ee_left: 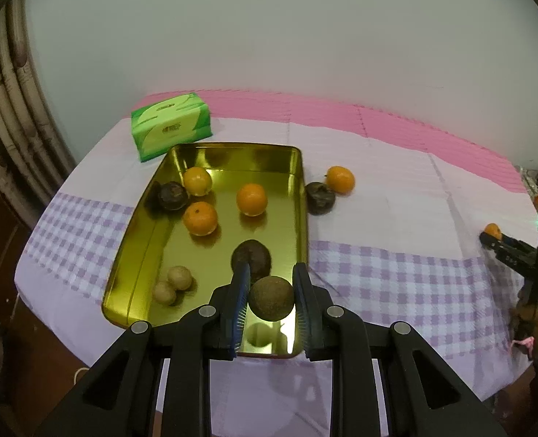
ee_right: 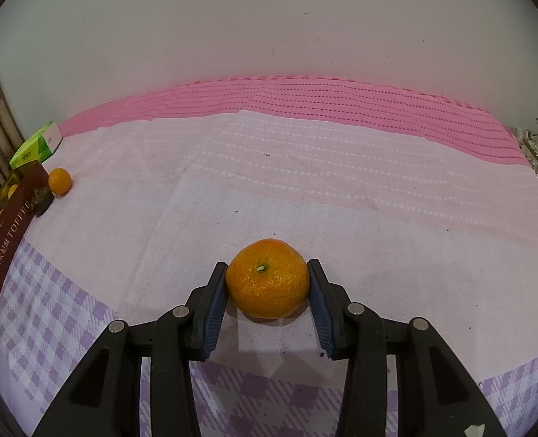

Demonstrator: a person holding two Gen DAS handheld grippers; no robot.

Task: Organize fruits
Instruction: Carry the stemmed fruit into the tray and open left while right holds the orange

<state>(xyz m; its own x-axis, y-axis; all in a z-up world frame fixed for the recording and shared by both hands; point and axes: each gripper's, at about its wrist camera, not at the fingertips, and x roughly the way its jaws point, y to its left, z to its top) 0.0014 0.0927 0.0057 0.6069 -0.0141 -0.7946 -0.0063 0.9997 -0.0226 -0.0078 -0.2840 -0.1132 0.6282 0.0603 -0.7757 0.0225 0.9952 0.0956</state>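
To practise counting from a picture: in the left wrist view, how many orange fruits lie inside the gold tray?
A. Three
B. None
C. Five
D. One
A: three orange fruits lie inside the gold tray; a fourth orange rests outside it on the cloth, and a fifth sits at the right gripper.

Left gripper (ee_left: 271,293): black plastic frame, 2 fingers with ribbed blue pads (ee_left: 240,302), 4 round silver screws across the linkage arms, triangular cut-outs in the outer arms.

Right gripper (ee_right: 267,287): same build, black frame, ribbed blue pads (ee_right: 214,313), 4 silver screws. In the left view it carries a green light.
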